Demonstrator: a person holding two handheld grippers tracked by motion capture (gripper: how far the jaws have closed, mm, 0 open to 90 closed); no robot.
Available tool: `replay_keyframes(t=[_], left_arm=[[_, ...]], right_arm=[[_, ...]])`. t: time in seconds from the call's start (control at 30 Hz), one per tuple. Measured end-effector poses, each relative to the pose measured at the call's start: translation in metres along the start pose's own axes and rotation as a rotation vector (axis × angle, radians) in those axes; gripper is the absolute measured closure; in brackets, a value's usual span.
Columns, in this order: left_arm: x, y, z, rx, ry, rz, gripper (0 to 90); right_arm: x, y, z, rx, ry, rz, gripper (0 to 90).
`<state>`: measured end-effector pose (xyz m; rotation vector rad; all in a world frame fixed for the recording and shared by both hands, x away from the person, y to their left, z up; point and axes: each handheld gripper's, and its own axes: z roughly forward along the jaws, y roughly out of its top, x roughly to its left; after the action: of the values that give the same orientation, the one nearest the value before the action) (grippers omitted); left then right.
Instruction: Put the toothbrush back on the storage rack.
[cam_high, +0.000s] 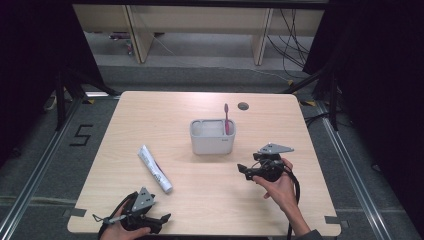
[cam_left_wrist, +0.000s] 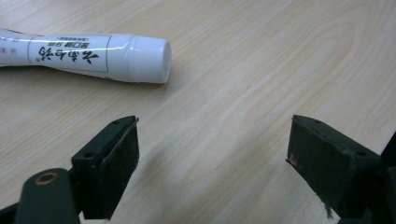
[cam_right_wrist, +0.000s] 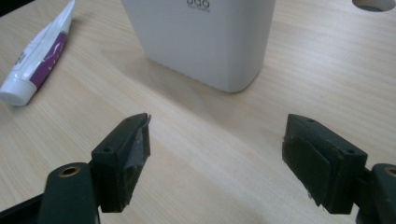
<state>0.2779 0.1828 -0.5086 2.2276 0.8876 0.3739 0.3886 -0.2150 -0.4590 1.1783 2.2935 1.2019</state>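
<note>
Left gripper (cam_high: 165, 218): held low at the near left edge of the table (cam_high: 150, 107), jaws spread wide with only bare wood between them. Its own view puts the toothpaste tube's cap just beyond the left jaw and off to one side, so if you close from here you will probably catch nothing, or pinch the round cap and squirt it sideways

Toothpaste tube (cam_high: 155, 169): white, lying flat on the table, left of centre, cap end toward you, crimped end pointing away toward the holder. It is smooth and tapered; a grip near the cap may slip, and a hard grip on the soft body may squeeze it

Holder (cam_high: 212, 137): white, two compartments, upright at the middle of the table, well apart from the tube. It looks light; knock its wall with a jaw and it could slide or tip

Toothbrush (cam_high: 226, 119): pink, upright in the holder's right compartment, leaning a little. A tube dropped in carelessly could jostle it

Right gripper (cam_high: 243, 169): held right of the holder, jaws parted and empty, pointing at the holder's near wall. Move it forward and you risk shoving the holder
</note>
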Motion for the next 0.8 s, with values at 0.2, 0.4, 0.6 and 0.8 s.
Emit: replay_keyframes(t=[0.2,0.4,0.6,0.8], left_arm=[[-0.002,0.000,0.002,-0.009,-0.005,-0.009,16.0],[-0.001,0.001,0.002,-0.006,-0.007,-0.004,16.0],[-0.001,0.001,0.002,-0.001,-0.001,0.000,16.0],[-0.001,0.001,0.003,-0.007,-0.005,-0.006,16.0]], right_arm=[[0.006,-0.009,-0.002,0.024,-0.008,-0.013,24.6],[0.009,-0.017,-0.007,0.033,-0.004,-0.013,25.4],[0.011,-0.026,-0.011,0.047,-0.005,-0.001,25.4],[0.014,-0.036,-0.016,0.056,0.013,0.006,25.4]])
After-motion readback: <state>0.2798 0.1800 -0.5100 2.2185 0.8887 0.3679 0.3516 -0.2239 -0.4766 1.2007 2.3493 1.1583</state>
